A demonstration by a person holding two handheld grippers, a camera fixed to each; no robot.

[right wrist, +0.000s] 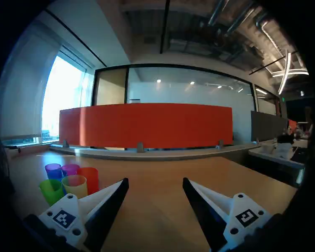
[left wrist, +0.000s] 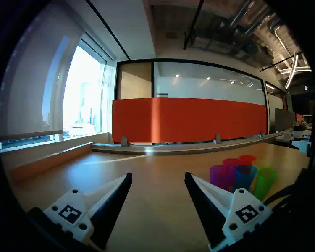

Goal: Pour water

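While left gripper [left wrist: 158, 174] and right gripper [right wrist: 155, 180] gape, cups [left wrist: 244, 175] sit between.

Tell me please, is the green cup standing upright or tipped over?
Upright. The green cup stands on the table beside the blue cup, its open rim facing up. Whether it holds water, I cannot tell.

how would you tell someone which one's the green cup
On the wooden table in front of the orange partition stands a tight cluster of coloured cups. The green cup sits at the cluster's near edge beside the yellow cup, and it is the only green one.
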